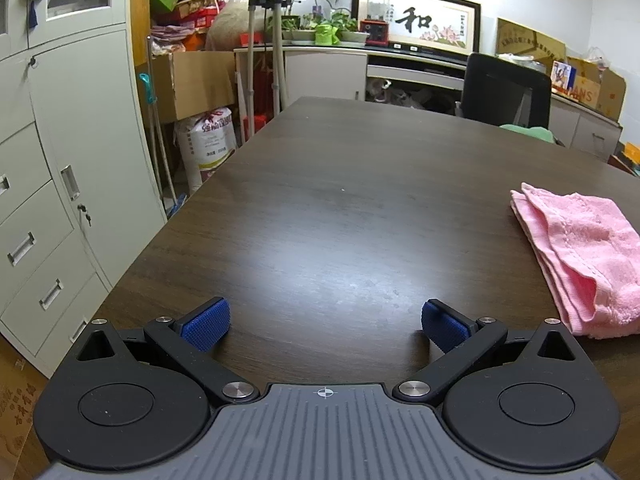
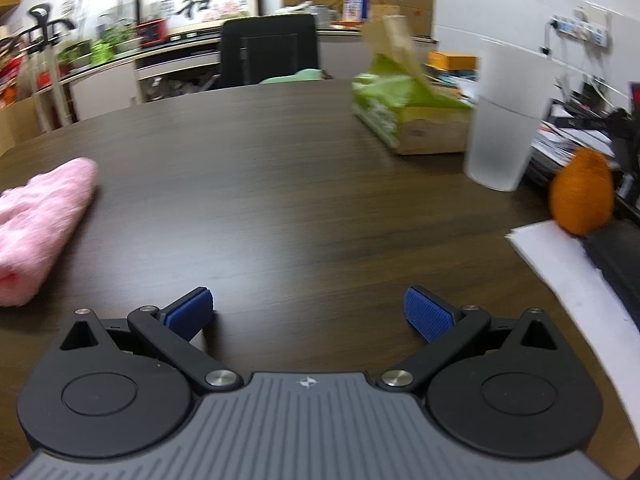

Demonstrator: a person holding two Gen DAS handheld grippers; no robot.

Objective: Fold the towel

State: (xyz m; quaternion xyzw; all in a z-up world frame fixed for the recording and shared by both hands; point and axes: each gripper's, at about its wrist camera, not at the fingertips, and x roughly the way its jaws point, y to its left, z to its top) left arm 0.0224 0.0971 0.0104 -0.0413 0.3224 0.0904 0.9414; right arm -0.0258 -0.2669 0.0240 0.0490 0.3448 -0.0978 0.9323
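Note:
A pink towel (image 1: 584,256) lies folded in layers on the dark wooden table (image 1: 340,208), at the right edge of the left wrist view. It also shows at the left edge of the right wrist view (image 2: 40,216), blurred. My left gripper (image 1: 325,326) is open and empty, low over the table, to the left of the towel. My right gripper (image 2: 308,314) is open and empty, low over the table (image 2: 280,200), to the right of the towel. Neither gripper touches the towel.
A green tissue box (image 2: 404,116), a frosted plastic cup (image 2: 506,120), an orange egg-shaped object (image 2: 582,196) and white paper (image 2: 568,268) sit at the table's right. A black chair (image 1: 506,88) stands at the far side. Grey cabinets (image 1: 48,160) flank the left edge.

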